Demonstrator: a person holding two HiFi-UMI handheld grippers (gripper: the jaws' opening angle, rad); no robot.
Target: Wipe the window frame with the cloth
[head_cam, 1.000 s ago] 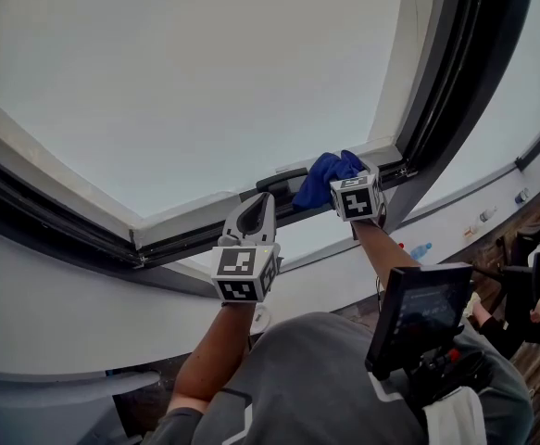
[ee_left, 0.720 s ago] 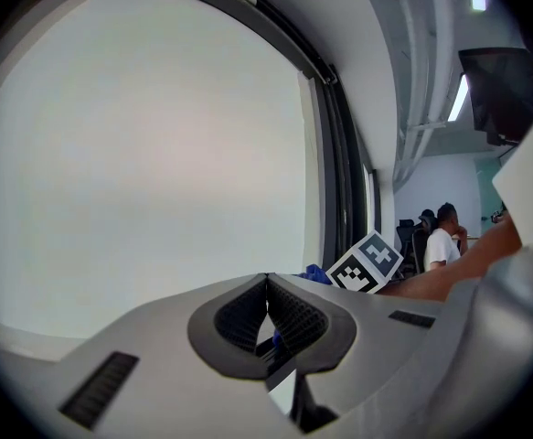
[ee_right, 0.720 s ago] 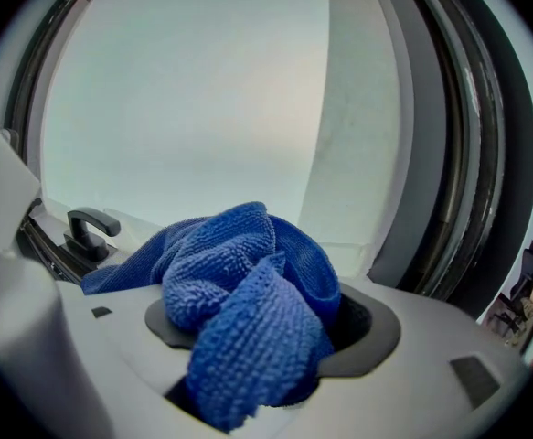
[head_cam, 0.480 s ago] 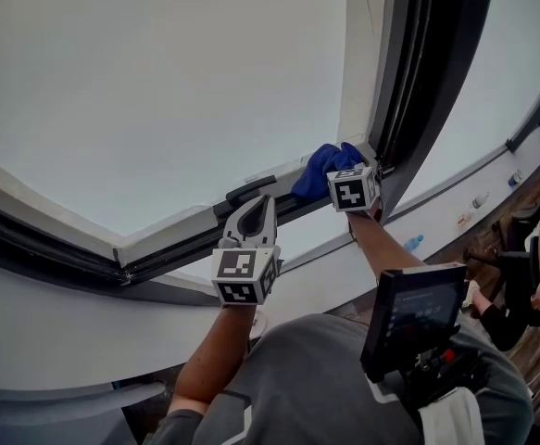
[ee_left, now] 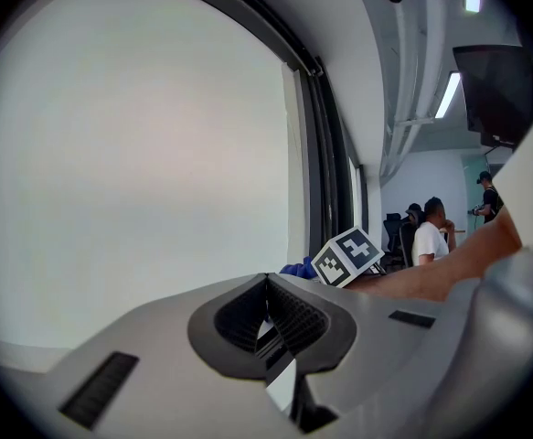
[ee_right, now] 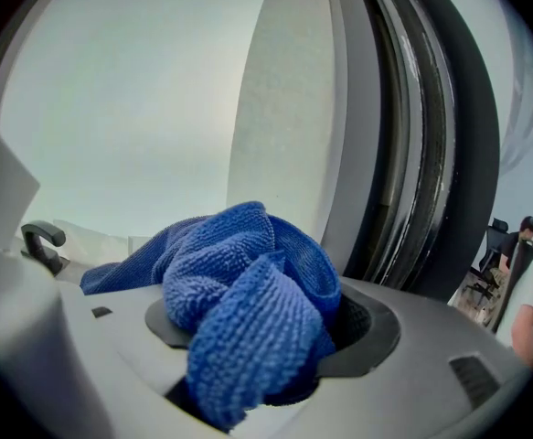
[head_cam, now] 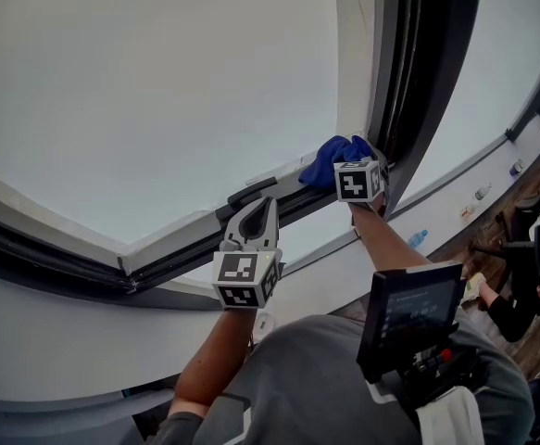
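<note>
Blue cloth [head_cam: 337, 158] at the window frame [head_cam: 191, 228] corner
Right tongs [ee_right: 271, 337] clamped on the cloth against the frame; left tongs [head_cam: 257, 213] together, empty, beside the black handle [head_cam: 251, 190].

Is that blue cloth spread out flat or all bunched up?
Bunched up: the cloth is crumpled in thick folds, pinched in the right gripper.

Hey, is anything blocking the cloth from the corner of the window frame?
Nothing visible does. The right gripper holds the blue cloth at the lower corner of the window frame; the black handle sits off to the left.
</note>
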